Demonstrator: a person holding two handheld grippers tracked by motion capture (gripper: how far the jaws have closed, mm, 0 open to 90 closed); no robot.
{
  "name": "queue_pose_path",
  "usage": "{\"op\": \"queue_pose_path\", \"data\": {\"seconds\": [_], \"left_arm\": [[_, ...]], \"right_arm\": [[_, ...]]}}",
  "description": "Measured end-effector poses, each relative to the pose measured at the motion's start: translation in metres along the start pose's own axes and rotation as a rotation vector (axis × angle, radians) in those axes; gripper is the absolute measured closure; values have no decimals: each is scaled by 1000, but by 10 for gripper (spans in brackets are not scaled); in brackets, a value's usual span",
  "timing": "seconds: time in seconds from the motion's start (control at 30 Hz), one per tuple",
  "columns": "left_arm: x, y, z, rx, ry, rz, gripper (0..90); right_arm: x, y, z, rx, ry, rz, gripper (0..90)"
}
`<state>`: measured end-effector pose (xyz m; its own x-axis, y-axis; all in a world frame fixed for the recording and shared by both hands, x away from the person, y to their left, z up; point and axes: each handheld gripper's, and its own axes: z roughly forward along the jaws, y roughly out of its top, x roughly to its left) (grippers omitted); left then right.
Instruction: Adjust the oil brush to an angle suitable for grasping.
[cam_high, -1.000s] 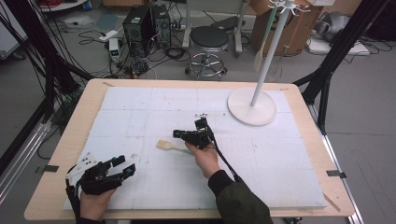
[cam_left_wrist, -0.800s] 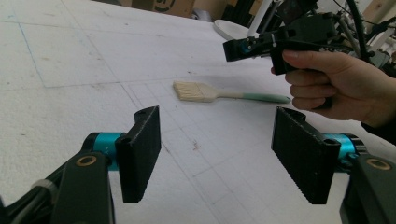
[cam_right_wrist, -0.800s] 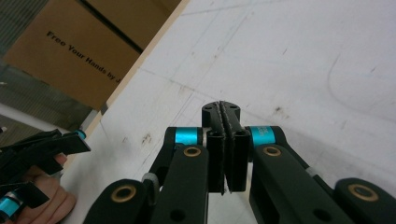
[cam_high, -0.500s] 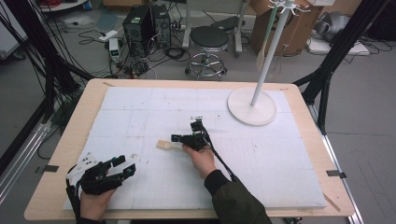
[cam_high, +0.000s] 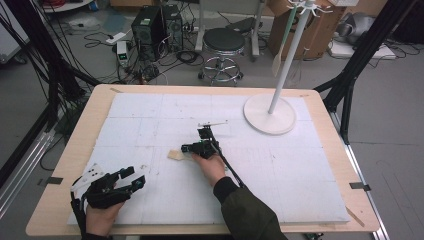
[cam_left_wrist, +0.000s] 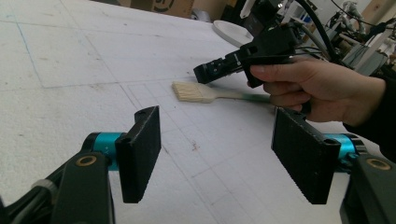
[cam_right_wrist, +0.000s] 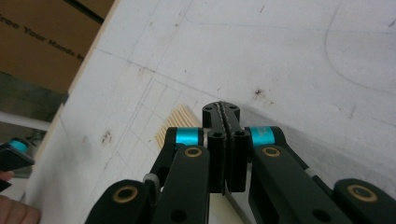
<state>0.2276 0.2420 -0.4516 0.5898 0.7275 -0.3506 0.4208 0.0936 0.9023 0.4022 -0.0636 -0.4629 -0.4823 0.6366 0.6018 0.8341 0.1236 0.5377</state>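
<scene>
A small paintbrush (cam_high: 175, 155) with pale bristles and a green handle (cam_left_wrist: 254, 97) lies flat on the white foam table cover (cam_high: 300, 165), near the middle. My right gripper (cam_high: 189, 148) hovers low over its handle, pointing left, with the bristles (cam_right_wrist: 180, 120) showing just beyond and under its left jaw. Its jaws (cam_right_wrist: 225, 112) are pressed together, and I see nothing between the pads. My left gripper (cam_high: 134, 178) rests near the front left corner, held in a hand. Its jaws (cam_left_wrist: 219, 154) stand wide apart and empty, aimed toward the brush.
A white stand with a round base (cam_high: 267, 114) and tall pole occupies the back right of the table; a pale spatula (cam_high: 276, 62) hangs from it. A cable (cam_high: 232, 172) trails from the right gripper along the dark sleeve (cam_high: 245, 215). The wooden table edge (cam_high: 60, 170) frames the cover.
The right hand has shifted a little left and lower, bringing its gripper down over the brush handle. The brush and the left gripper have stayed where they were.
</scene>
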Motion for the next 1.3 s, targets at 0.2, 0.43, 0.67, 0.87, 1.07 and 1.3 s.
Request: {"op": "queue_pose_path", "data": {"seconds": [0.2,0.43,0.67,0.87,1.07,1.3], "left_arm": [[0,0,0,0,0,-1,337],[0,0,0,1,1,-2,336],[0,0,0,1,4,-2,337],[0,0,0,0,6,-1,337],[0,0,0,1,9,-1,336],[-1,0,0,5,13,-2,337]], "right_arm": [[3,0,0,51,2,-10,898],[14,-6,1,117,14,-55,898],[16,-11,-1,136,35,-74,898],[18,-16,-6,158,45,-85,898],[14,-25,-20,133,50,-96,898],[4,-28,-47,57,73,-66,898]]}}
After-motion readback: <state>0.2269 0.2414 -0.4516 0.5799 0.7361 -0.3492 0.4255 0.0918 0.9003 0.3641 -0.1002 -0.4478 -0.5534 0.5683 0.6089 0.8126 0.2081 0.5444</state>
